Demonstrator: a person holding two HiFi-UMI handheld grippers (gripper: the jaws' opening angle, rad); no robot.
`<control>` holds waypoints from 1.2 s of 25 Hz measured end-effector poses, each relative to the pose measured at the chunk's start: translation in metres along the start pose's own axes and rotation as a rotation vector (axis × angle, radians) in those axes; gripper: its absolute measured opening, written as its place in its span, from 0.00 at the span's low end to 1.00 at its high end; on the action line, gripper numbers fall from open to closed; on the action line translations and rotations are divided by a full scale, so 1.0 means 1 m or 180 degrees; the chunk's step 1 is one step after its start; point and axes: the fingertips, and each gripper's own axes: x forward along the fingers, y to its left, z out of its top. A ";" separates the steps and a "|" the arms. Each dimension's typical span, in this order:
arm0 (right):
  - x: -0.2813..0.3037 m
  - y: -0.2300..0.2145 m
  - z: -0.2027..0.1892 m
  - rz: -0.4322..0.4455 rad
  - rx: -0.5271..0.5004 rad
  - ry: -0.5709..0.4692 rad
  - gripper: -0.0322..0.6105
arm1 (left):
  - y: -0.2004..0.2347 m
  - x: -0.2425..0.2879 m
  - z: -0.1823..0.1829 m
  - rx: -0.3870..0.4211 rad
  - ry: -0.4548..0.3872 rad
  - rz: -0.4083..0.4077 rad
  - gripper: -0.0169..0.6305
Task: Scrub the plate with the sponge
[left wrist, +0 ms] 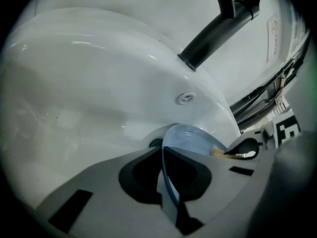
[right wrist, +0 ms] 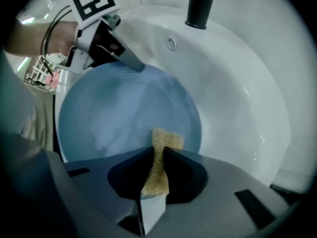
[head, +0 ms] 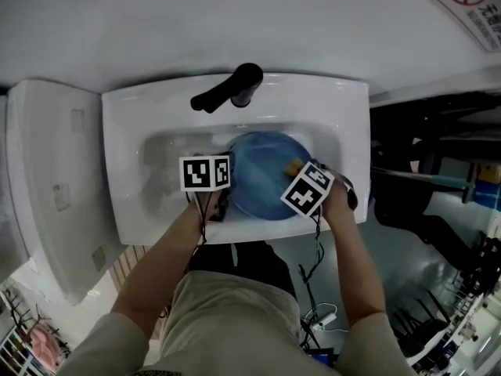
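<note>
A blue plate (head: 262, 172) stands tilted in the white sink basin (head: 156, 171). My left gripper (head: 223, 202) is shut on the plate's left rim; in the left gripper view the thin blue plate edge (left wrist: 166, 175) runs between the jaws. My right gripper (head: 301, 175) is shut on a tan sponge (head: 294, 165). In the right gripper view the sponge (right wrist: 161, 160) is pinched between the jaws and its tip touches the blue plate (right wrist: 119, 113) near its lower right. The left gripper (right wrist: 136, 66) shows there at the plate's upper rim.
A black faucet (head: 231, 88) reaches over the basin from the back. The sink overflow hole (left wrist: 184, 97) sits on the far basin wall. A white toilet (head: 47, 186) stands to the left, dark racks (head: 438, 171) to the right. A cable (head: 313, 280) hangs below the sink.
</note>
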 end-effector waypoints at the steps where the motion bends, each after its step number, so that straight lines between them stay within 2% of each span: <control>1: -0.006 0.012 -0.003 0.0128 0.0027 -0.0011 0.16 | 0.000 -0.001 0.000 0.0000 0.0000 0.0023 0.05; 4: -0.025 0.049 -0.003 0.0524 0.0031 -0.0134 0.16 | 0.001 -0.001 -0.003 -0.0051 0.0044 0.0036 0.05; 6: -0.035 0.069 -0.001 0.0677 -0.0093 -0.0188 0.16 | 0.000 0.001 -0.008 -0.0145 0.0112 -0.0011 0.06; 8: -0.042 0.086 0.006 0.0819 -0.0124 -0.0313 0.16 | 0.001 -0.001 -0.013 -0.0100 0.0166 0.0035 0.07; 10: -0.054 0.096 0.023 0.0966 0.0026 -0.0621 0.16 | 0.002 -0.005 -0.018 0.0003 0.0230 0.0085 0.08; 12: -0.069 0.097 0.040 0.0995 0.0255 -0.1022 0.16 | -0.001 -0.012 -0.021 0.0070 0.0277 0.0033 0.15; 16: -0.105 0.095 0.048 0.0831 0.0614 -0.1541 0.16 | -0.010 -0.036 -0.018 0.0248 0.0272 -0.0007 0.26; 19: -0.136 0.096 0.043 0.0625 0.0732 -0.1809 0.16 | -0.020 -0.060 -0.011 0.0448 0.0193 0.0012 0.28; 22: -0.168 0.098 0.035 0.0466 0.0816 -0.2033 0.16 | -0.039 -0.091 -0.003 0.0585 -0.0001 -0.0092 0.28; 25: -0.202 0.094 0.028 0.0298 0.0920 -0.2277 0.16 | -0.066 -0.128 0.010 0.0766 -0.0259 -0.0273 0.25; 28: -0.238 0.091 0.028 0.0162 0.0972 -0.2543 0.16 | -0.095 -0.174 0.030 0.0995 -0.0600 -0.0422 0.11; 30: -0.260 0.091 0.029 0.0055 0.0974 -0.2698 0.16 | -0.114 -0.204 0.043 0.1124 -0.0823 -0.0494 0.10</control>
